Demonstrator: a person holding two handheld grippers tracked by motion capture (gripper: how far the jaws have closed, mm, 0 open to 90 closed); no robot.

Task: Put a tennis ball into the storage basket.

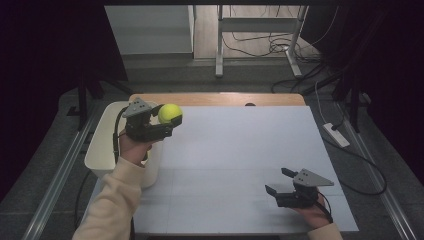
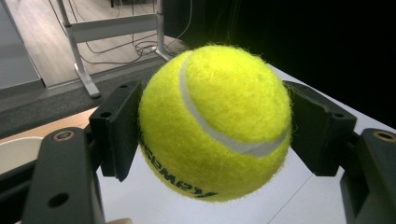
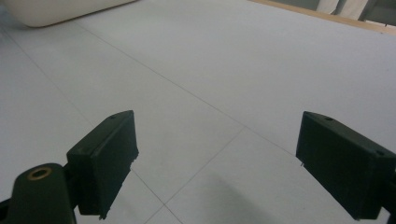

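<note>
Holding a yellow tennis ball (image 1: 170,114) up in the air, the left gripper (image 1: 167,121) is near the far left part of the counter (image 1: 240,165). The ball is off the white top, just to the right of a white tub (image 1: 102,145) that sits by the counter's left edge. It looks like the carrying step: the ball has been picked up and is on its way somewhere. I cannot say for sure where it is going, to the tub or out onto the counter.

In the left gripper view the two black fingers (image 2: 116,128) press on the ball (image 2: 215,121) from both sides, one on its left and one on its right. The ball sits right in the middle between them and sticks out above and below the pads. Its white seam curves across the front, and some black letters show near the bottom. The squeeze looks firm and even.

The right gripper (image 1: 281,181) rests low near the front right corner of the counter, well apart from the ball. Its fingers (image 3: 105,158) are spread wide, with nothing between them but bare white counter.

The next move calls for a steady hand. The ball is round and will roll, so it should be brought low over its spot before the fingers let go.
</note>
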